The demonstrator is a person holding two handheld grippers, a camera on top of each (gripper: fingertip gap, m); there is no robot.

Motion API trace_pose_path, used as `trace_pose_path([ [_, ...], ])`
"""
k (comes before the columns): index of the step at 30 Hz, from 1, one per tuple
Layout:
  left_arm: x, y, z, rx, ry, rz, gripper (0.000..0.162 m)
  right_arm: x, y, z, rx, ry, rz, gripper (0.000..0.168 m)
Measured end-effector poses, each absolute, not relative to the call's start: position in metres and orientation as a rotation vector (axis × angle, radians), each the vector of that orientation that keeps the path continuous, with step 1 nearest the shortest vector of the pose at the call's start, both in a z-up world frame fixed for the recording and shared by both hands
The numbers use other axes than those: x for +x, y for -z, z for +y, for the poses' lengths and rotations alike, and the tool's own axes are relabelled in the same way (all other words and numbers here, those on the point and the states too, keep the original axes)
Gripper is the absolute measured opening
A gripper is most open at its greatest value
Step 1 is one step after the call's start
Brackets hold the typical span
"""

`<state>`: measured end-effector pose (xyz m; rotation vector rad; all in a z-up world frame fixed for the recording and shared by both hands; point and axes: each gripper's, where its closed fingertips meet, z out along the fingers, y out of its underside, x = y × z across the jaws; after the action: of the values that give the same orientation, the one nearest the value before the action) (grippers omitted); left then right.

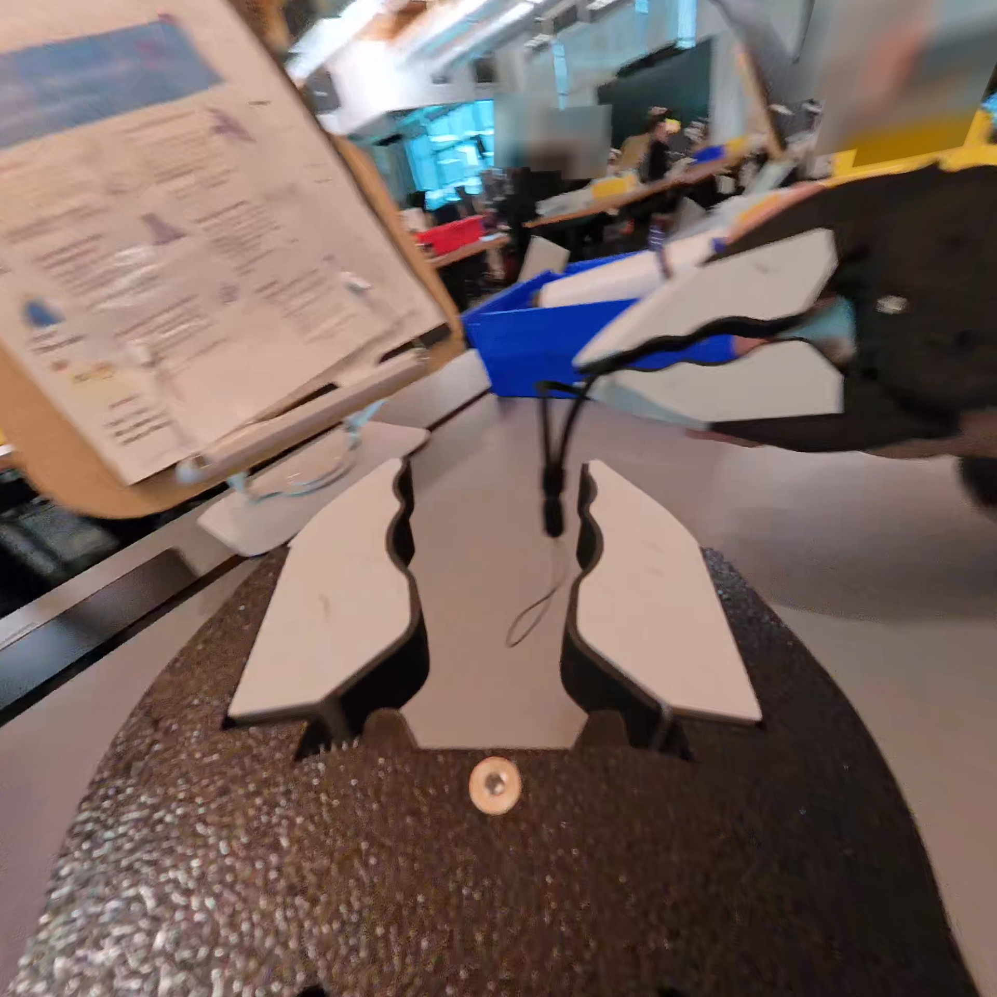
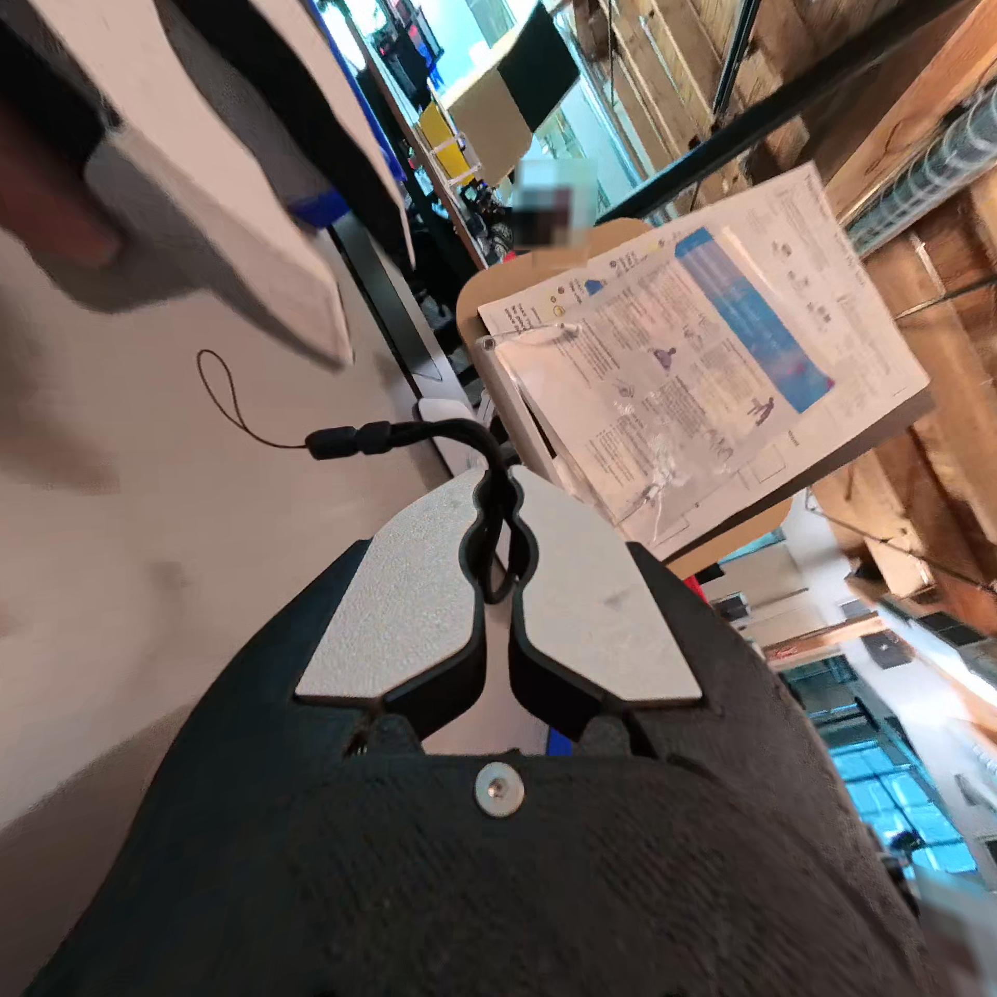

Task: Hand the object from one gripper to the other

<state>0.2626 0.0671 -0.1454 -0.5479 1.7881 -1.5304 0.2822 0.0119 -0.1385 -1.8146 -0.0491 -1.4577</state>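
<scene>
Holding the black lanyard strap (image 2: 377, 434) clamped, right gripper (image 2: 499, 477) dangles it between left gripper (image 1: 493, 469)'s wide-open jaws; transfer grasp not yet made

Indoor light was bright, w/ cyan glare from far windows (image 1: 458, 145). Motion blur smeared the printed sheet (image 1: 178, 259) & background; wide-angle distortion bent edges. Soft shadows lay on the table (image 1: 836, 539).
</scene>
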Motion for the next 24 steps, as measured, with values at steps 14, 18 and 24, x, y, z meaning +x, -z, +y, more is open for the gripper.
trace_pose_path([
  [14,0.256,0.172,0.043,-0.508,1.468,1.967,0.012,0.257,0.126,0.034,-1.66,1.386,-0.164,0.003],
  [18,0.258,0.149,0.052,-0.787,1.912,1.859,0.012,0.263,0.116,0.026,-1.573,1.184,0.04,0.044],
  [24,0.264,0.125,0.082,-1.022,2.436,1.577,0.011,0.249,0.123,0.045,-1.533,0.64,0.189,0.051],
])
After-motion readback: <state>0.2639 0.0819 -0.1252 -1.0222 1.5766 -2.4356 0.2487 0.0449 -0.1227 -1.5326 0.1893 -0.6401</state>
